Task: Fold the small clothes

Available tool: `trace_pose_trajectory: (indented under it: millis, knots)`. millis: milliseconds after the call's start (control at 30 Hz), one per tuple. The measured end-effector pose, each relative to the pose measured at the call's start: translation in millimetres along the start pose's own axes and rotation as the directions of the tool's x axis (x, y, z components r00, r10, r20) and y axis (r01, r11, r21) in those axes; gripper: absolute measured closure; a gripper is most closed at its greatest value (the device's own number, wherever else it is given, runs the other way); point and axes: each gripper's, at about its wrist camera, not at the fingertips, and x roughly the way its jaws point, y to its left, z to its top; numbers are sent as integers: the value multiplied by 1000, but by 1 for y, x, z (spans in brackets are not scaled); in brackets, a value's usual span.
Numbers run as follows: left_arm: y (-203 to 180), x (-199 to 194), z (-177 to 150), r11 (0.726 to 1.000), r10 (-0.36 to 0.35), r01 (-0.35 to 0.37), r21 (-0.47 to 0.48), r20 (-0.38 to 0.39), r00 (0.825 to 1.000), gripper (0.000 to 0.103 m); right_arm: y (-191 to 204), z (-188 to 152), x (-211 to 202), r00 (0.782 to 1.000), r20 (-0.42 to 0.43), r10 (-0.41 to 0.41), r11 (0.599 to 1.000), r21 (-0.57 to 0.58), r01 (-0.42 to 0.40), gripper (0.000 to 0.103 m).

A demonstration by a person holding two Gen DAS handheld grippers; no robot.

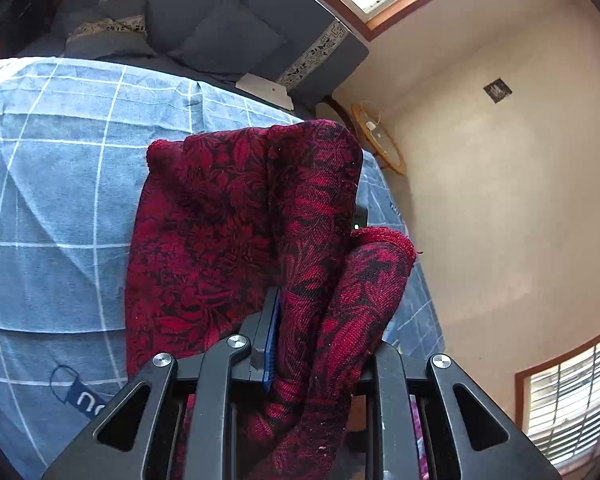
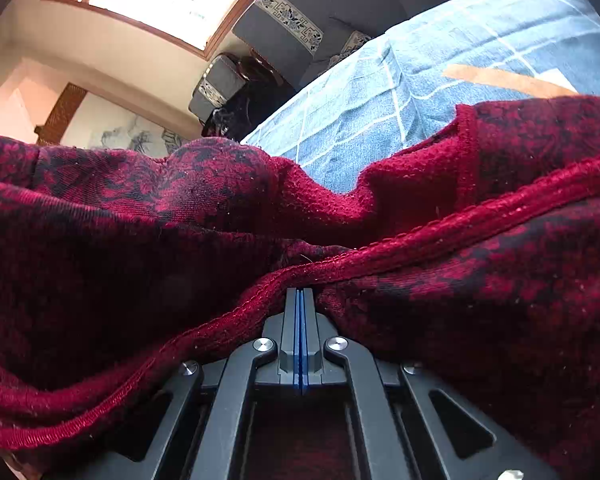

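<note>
Red floral knit garment (image 1: 220, 232) clamped by left gripper (image 1: 300, 344), hem pinched in closed right gripper (image 2: 300, 300), blue checked bedsheet (image 1: 52, 200) beneath.

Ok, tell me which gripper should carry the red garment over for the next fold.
Probably the left gripper: the red floral garment hangs lifted from it over the blue checked cover. The right gripper is pinched on a hem, with cloth bunched close around it.

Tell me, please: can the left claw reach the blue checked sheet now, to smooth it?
Probably not yet. The left claw has a bunch of the red garment between its fingers, and that cloth hangs between it and the blue checked sheet. It should let the garment go first.
</note>
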Motion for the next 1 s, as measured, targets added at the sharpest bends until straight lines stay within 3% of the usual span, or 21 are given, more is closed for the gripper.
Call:
trace_pose_trajectory:
  millis: [167,333,533,633,700,800,833,867,900,1000]
  knots:
    - [11,12,6,980,-83,97,-173,84,993,82,-19,0,-45,991,123,59,994,81,-69,96]
    - [-5,43,-3,965,-99,125,-230,120,988,82,-37,-20,-109,971,225,87,990,86,-109,95]
    - [-30,102,-5,974,-49,58,-217,51,998,73,-55,-47,-142,968,223,113,989,70,-131,94]
    - [-34,121,-3,962,-79,71,-264,-20,997,69,-71,-51,-147,967,229,108,984,115,-137,94]
    - [-39,117,-3,951,-119,107,-289,-24,993,67,-80,-53,-152,964,243,112,979,141,-149,94]
    - [-53,101,-2,946,-181,172,-275,-8,983,52,-88,-54,-160,956,263,127,972,160,-173,93]
    - [-56,97,-1,938,-218,210,-275,1,976,32,-88,-54,-163,954,269,133,969,165,-181,92]
    - [-59,94,1,926,-273,267,-269,16,962,19,-89,-55,-165,951,276,138,967,172,-190,91]
    - [-63,92,4,921,-302,298,-252,23,953,15,-90,-55,-167,948,282,145,963,179,-201,89]
    - [-75,93,9,946,-265,259,-195,-7,964,12,-89,-58,-171,946,289,147,959,194,-208,88]
